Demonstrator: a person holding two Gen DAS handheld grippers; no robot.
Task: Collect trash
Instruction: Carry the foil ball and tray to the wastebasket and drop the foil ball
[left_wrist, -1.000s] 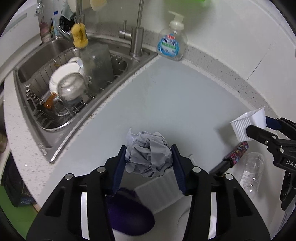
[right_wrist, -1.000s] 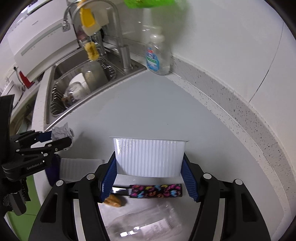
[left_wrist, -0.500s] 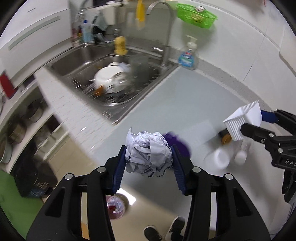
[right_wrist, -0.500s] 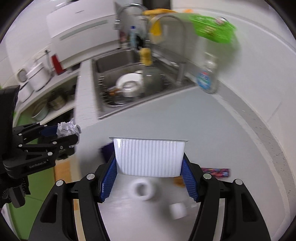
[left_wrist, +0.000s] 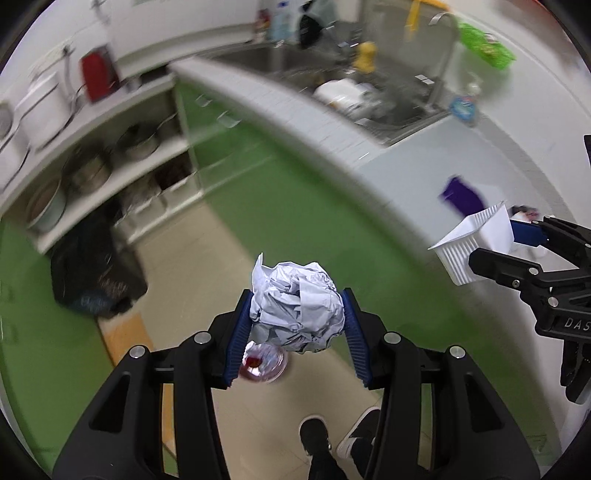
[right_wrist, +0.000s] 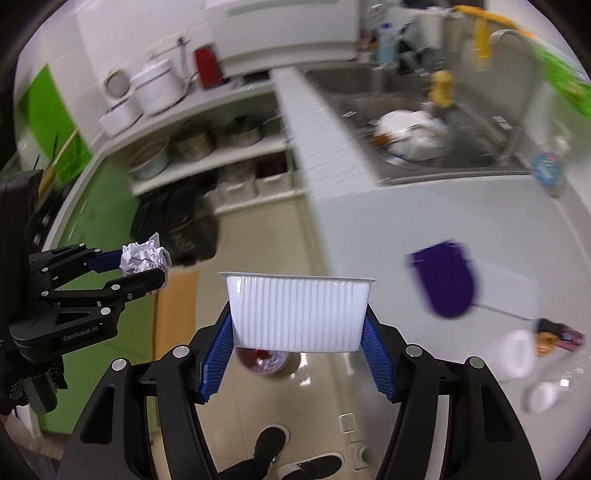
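Note:
My left gripper (left_wrist: 295, 328) is shut on a crumpled ball of grey-white paper (left_wrist: 295, 304) and holds it out over the kitchen floor. It also shows at the left of the right wrist view (right_wrist: 142, 264), with the paper ball (right_wrist: 142, 256) between its blue pads. My right gripper (right_wrist: 299, 343) is shut on a ribbed white plastic tub (right_wrist: 299, 314), held off the counter's edge. The tub (left_wrist: 476, 243) shows at the right of the left wrist view. A round bin with red and clear trash (left_wrist: 264, 365) sits on the floor below both grippers (right_wrist: 264, 360).
The grey counter (right_wrist: 424, 221) holds a purple pouch (right_wrist: 443, 280), a white cup (right_wrist: 517, 354), a clear bottle (right_wrist: 561, 384) and a colourful wrapper (right_wrist: 569, 338). A black bag (left_wrist: 92, 273) stands by shelves of pots (left_wrist: 88, 170). The person's shoes (right_wrist: 273, 446) are below.
Both grippers have swung left and back, off the counter and out over the floor, each still holding its item. The floor bin has come into view beneath them.

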